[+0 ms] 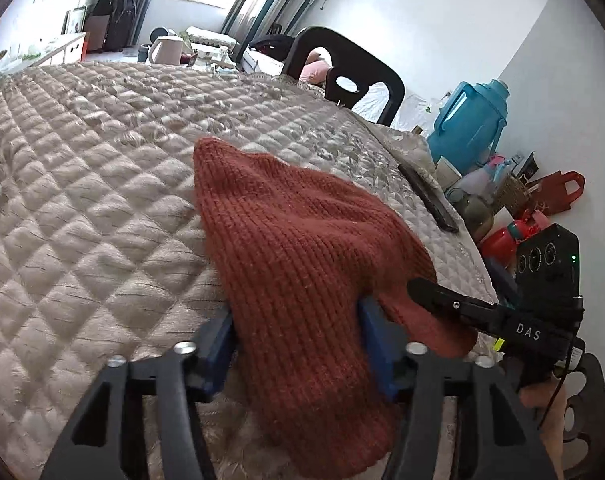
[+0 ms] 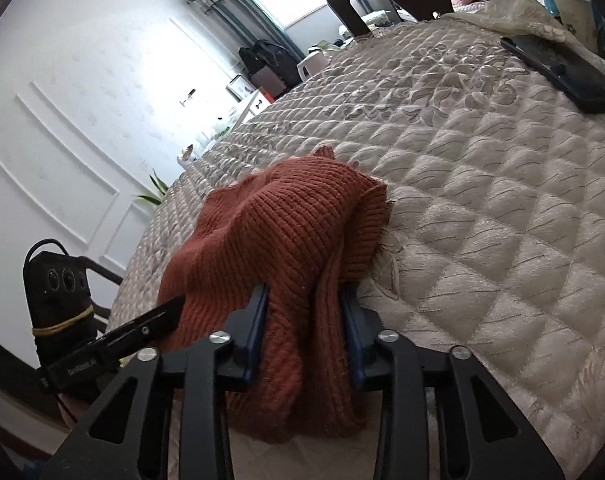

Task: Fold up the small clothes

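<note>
A rust-red knitted garment (image 1: 298, 248) lies on the quilted beige table cover (image 1: 82, 184), its near end lifted. My left gripper (image 1: 298, 344) is shut on that near end; the knit bunches between the blue pads (image 1: 372, 356). My right gripper (image 2: 304, 332) is shut on the same garment (image 2: 278, 236) from the other side, and its black finger shows in the left wrist view (image 1: 454, 302). The left gripper's finger shows at the left of the right wrist view (image 2: 150, 324). The fingertips are hidden under the knit.
A black phone (image 1: 428, 196) lies on the cover near the right edge, also in the right wrist view (image 2: 562, 76). A black chair (image 1: 342, 72) stands behind the table. A blue jug (image 1: 470, 120), bottles and red bags crowd the right side.
</note>
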Action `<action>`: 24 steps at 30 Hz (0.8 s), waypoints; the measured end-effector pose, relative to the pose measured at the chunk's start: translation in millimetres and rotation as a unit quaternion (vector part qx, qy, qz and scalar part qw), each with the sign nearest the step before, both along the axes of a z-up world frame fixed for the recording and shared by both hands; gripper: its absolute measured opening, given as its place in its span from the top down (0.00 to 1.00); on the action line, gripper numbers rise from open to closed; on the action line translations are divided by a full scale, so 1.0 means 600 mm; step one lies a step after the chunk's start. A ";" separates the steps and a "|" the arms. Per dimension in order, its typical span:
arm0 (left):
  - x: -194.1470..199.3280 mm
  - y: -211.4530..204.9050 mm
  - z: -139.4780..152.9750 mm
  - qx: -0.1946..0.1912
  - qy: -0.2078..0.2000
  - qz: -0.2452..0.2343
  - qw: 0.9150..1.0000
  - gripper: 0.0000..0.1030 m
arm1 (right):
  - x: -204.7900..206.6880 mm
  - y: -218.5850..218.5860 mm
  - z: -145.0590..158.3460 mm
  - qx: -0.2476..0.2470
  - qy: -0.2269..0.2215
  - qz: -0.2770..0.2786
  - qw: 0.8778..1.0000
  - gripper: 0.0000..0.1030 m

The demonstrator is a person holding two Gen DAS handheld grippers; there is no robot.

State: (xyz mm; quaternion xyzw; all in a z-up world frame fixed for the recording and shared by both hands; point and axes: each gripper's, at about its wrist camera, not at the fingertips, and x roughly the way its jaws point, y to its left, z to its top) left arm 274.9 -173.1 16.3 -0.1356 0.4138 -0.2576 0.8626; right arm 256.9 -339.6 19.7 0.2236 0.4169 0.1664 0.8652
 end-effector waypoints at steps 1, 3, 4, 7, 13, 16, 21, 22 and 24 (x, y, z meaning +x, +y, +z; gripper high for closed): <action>-0.005 0.004 0.007 0.002 -0.007 0.000 1.000 0.56 | -0.005 0.002 0.005 -0.001 -0.004 0.000 1.000 0.72; -0.014 0.013 0.021 0.003 -0.017 -0.003 1.000 0.59 | -0.014 0.007 0.017 0.010 -0.012 0.005 1.000 0.73; -0.020 0.019 0.030 0.006 -0.025 -0.004 1.000 0.60 | -0.019 0.012 0.024 0.020 -0.017 0.010 1.000 0.74; -0.035 0.046 0.055 0.004 -0.043 -0.001 0.999 0.61 | -0.028 0.032 0.040 0.029 -0.030 0.024 0.999 0.75; -0.042 0.129 0.101 0.009 -0.073 0.021 0.997 0.61 | -0.022 0.118 0.066 0.044 -0.057 0.061 0.996 0.75; -0.036 0.172 0.116 0.017 -0.082 0.033 0.996 0.61 | -0.008 0.160 0.073 0.050 -0.067 0.075 0.994 0.75; -0.023 0.244 0.123 0.029 -0.083 0.056 0.995 0.61 | 0.022 0.241 0.073 0.054 -0.069 0.098 0.991 0.75; -0.020 0.259 0.121 0.031 -0.082 0.060 0.994 0.61 | 0.026 0.254 0.071 0.055 -0.067 0.103 0.991 0.75; -0.015 0.283 0.113 0.034 -0.080 0.065 0.994 0.61 | 0.034 0.282 0.063 0.052 -0.066 0.113 0.990 0.75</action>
